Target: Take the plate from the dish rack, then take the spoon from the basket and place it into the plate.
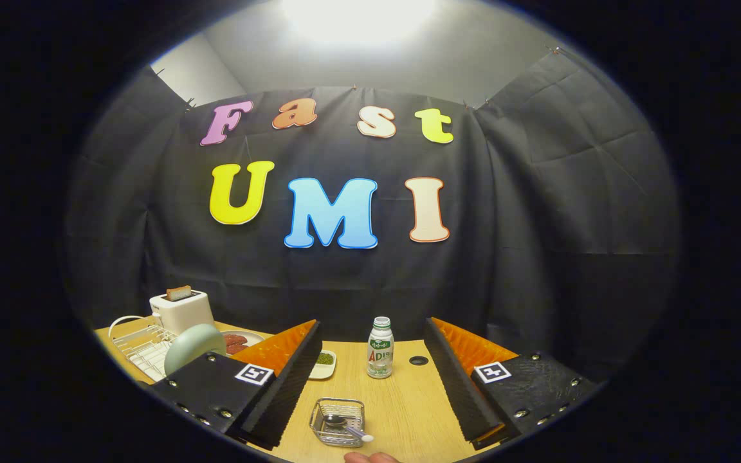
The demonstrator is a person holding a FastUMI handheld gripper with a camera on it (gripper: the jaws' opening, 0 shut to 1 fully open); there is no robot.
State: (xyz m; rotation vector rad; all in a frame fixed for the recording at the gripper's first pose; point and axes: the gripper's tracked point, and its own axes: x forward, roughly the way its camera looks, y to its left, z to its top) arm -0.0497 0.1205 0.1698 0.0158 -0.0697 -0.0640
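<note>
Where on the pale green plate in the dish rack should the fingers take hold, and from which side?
Probably the plate's upper rim, from above: it stands on edge in the white wire dish rack, so only the rounded top is free. The left finger covers its lower part. The gripper is open and holds nothing; the toaster stands close behind the plate.

One wire basket (pixel 338 422) holding one spoon (pixel 345 424), one drink bottle (pixel 381 348), one small square dish (pixel 323 364), one toaster (pixel 181 310), one dish rack (pixel 145 350) with one plate (pixel 192 347), at lower left.
</note>
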